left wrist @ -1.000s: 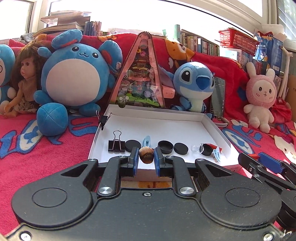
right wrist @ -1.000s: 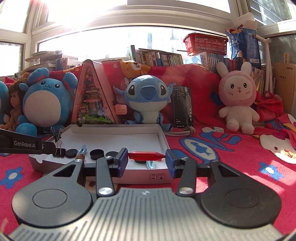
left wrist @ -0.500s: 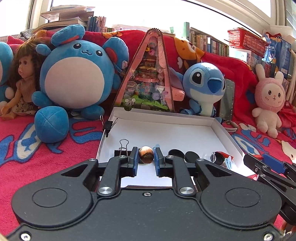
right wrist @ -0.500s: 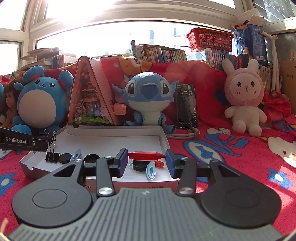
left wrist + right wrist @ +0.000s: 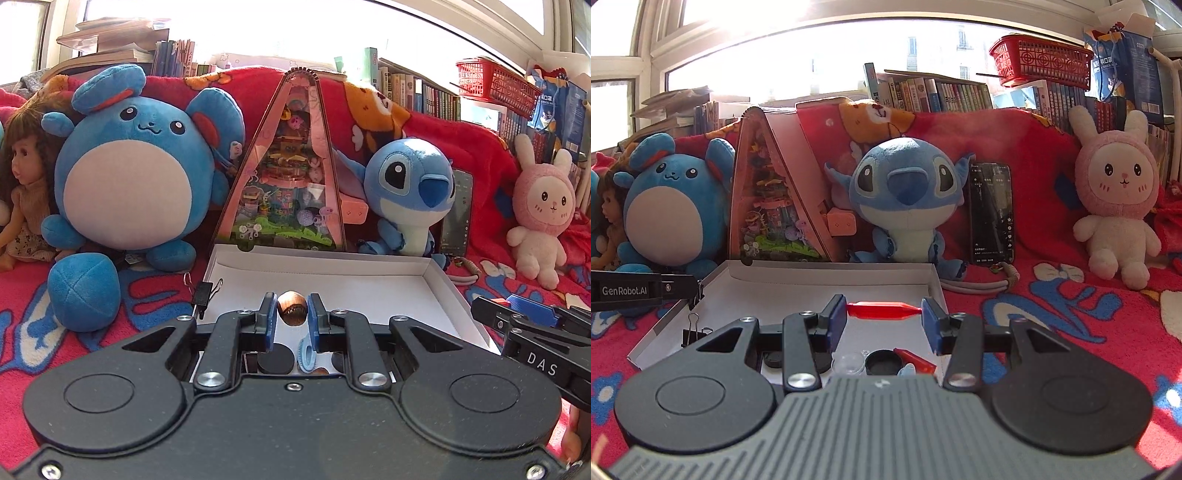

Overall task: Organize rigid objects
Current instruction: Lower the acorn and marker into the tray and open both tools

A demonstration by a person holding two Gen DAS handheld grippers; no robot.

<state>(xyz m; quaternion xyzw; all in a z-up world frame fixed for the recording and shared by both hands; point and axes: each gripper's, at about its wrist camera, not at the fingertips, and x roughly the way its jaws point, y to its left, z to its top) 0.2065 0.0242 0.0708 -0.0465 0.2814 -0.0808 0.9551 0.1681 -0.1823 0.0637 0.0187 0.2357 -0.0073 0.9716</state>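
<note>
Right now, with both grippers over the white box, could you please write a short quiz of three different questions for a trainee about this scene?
1. True or false: the left gripper is empty.
2. Multiple choice: what does the right gripper hold? A) a black cap B) a red plastic piece C) a binder clip
3. Fill in: the black binder clip hangs on the white box's ____ wall in the left wrist view.

Key
1. False: it is shut on a small brown rounded object.
2. B, held end to end between the blue pads.
3. Left.
</note>
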